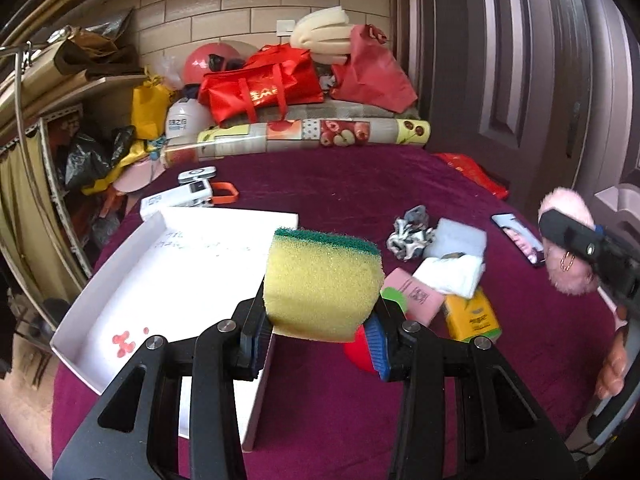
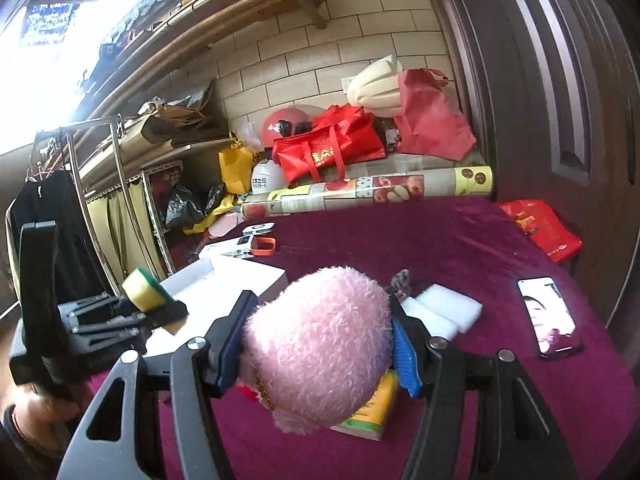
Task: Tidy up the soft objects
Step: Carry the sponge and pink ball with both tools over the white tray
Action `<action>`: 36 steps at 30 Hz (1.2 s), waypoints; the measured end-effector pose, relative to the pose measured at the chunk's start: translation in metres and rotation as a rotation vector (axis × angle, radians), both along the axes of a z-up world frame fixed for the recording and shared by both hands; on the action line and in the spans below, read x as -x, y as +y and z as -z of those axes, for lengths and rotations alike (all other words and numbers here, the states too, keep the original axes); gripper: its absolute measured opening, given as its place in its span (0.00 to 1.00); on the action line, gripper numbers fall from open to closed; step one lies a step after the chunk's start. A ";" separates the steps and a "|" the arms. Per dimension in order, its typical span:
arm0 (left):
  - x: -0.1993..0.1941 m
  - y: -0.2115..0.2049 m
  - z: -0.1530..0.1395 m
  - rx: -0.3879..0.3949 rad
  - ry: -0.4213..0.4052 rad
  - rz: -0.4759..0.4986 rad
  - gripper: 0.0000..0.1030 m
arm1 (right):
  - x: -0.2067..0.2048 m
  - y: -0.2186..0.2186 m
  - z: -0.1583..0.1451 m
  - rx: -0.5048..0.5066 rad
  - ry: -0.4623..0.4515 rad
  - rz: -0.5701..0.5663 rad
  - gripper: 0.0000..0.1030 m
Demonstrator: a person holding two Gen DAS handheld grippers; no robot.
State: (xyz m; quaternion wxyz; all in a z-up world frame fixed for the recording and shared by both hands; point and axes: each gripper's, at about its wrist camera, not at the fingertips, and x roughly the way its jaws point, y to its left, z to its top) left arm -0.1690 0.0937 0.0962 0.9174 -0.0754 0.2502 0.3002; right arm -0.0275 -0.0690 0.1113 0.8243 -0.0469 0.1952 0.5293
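My left gripper [image 1: 318, 338] is shut on a yellow sponge [image 1: 322, 286] with a green scouring top, held above the purple cloth beside a white shallow box [image 1: 120, 304]. The same sponge [image 2: 142, 286] shows at the left of the right wrist view. My right gripper [image 2: 320, 350] is shut on a fluffy pink plush [image 2: 320, 344], lifted over the table; that plush [image 1: 566, 236] appears at the right edge of the left wrist view. On the cloth lie a patterned scrunchie [image 1: 410, 234], a white foam block [image 1: 460, 238], a white cloth [image 1: 452, 274] and a pink pack [image 1: 416, 296].
A phone [image 2: 548, 316] lies lit on the purple tablecloth [image 2: 400, 240] at right. A yellow packet [image 1: 472, 316] and a red round thing [image 1: 358, 352] sit near my left fingers. Red bags [image 1: 260, 84] and a rolled mat [image 1: 304, 136] line the back edge. A door [image 1: 520, 60] stands at right.
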 end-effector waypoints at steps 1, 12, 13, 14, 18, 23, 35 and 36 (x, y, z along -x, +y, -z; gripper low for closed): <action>0.001 0.002 0.001 0.004 0.002 -0.008 0.39 | 0.001 0.004 0.000 0.005 -0.001 -0.004 0.60; 0.015 0.015 0.003 0.046 -0.020 -0.071 0.39 | 0.017 0.022 -0.002 0.017 -0.013 -0.038 0.60; 0.017 0.016 0.003 0.047 -0.023 -0.074 0.39 | 0.018 0.024 -0.003 0.019 -0.015 -0.042 0.60; 0.018 0.017 0.003 0.047 -0.024 -0.078 0.39 | 0.019 0.026 -0.004 0.020 -0.018 -0.046 0.60; 0.023 0.021 0.004 0.053 -0.031 -0.094 0.39 | 0.024 0.034 -0.006 0.027 -0.025 -0.059 0.60; 0.027 0.027 0.005 0.061 -0.036 -0.111 0.39 | 0.028 0.047 -0.006 0.043 -0.015 -0.087 0.60; 0.054 0.067 0.006 0.101 -0.068 -0.215 0.39 | 0.039 0.093 0.004 0.119 0.056 -0.177 0.60; 0.060 0.075 0.004 0.104 -0.073 -0.234 0.39 | 0.039 0.097 0.005 0.127 0.068 -0.186 0.60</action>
